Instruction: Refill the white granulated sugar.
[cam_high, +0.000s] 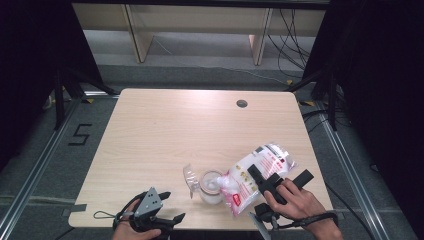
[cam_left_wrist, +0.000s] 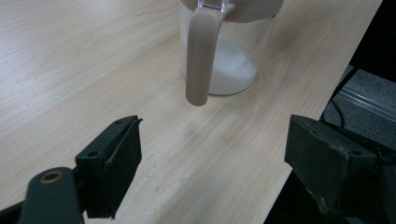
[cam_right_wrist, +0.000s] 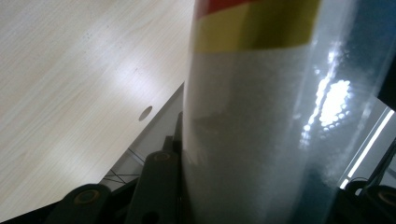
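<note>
Two grippers at the near table edge, bag tipped over jar

We noted the right gripper (cam_high: 274, 181) pinching a clear bag of white granules (cam_high: 256, 175), its jaws closed on the bag's sides; in the right gripper view the bag (cam_right_wrist: 252, 116) sat between the black jaws. We saw the bag tilted, its lower end over the open mouth of the glass jar (cam_high: 211, 187), which stood near the table's (cam_high: 200, 125) front edge and held white powder. We logged the left gripper (cam_high: 159, 211) with jaws spread wide, empty, just short of the jar (cam_left_wrist: 224, 51), whose lid flap hung down its side
</note>
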